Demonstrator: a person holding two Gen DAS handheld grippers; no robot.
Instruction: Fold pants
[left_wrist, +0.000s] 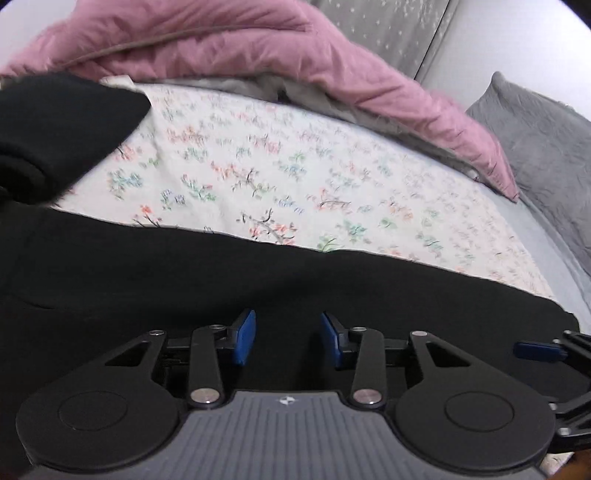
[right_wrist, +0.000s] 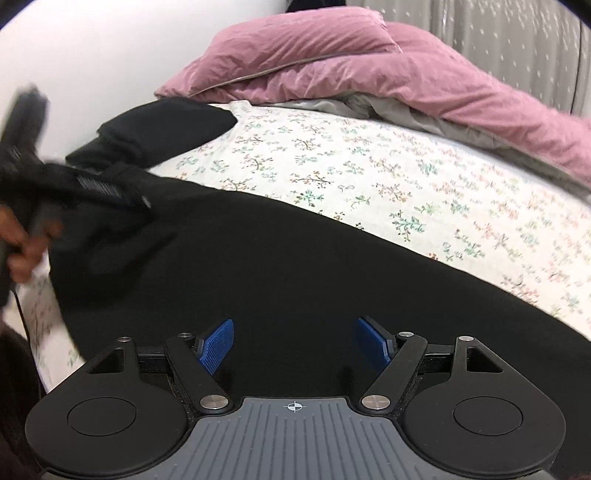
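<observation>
The black pants (left_wrist: 184, 288) lie spread flat across the near part of the bed, and the right wrist view shows the pants (right_wrist: 295, 266) as a wide dark band. A further bunched black part (left_wrist: 55, 129) lies at the far left, and the right wrist view shows this bunched part (right_wrist: 159, 125) too. My left gripper (left_wrist: 287, 338) hovers over the pants, open, its blue pads apart with nothing between them. My right gripper (right_wrist: 295, 345) is open wider over the same cloth and holds nothing. The left gripper (right_wrist: 37, 192) shows blurred at the left, held by a hand (right_wrist: 22, 251).
A floral sheet (left_wrist: 295, 166) covers the bed beyond the pants. A pink duvet (left_wrist: 258, 48) is heaped along the far side, with a grey pillow (left_wrist: 535, 140) at the right. A white wall (right_wrist: 92, 55) and a grey curtain (right_wrist: 498, 33) stand behind. The bed's edge (right_wrist: 48, 325) is at the left.
</observation>
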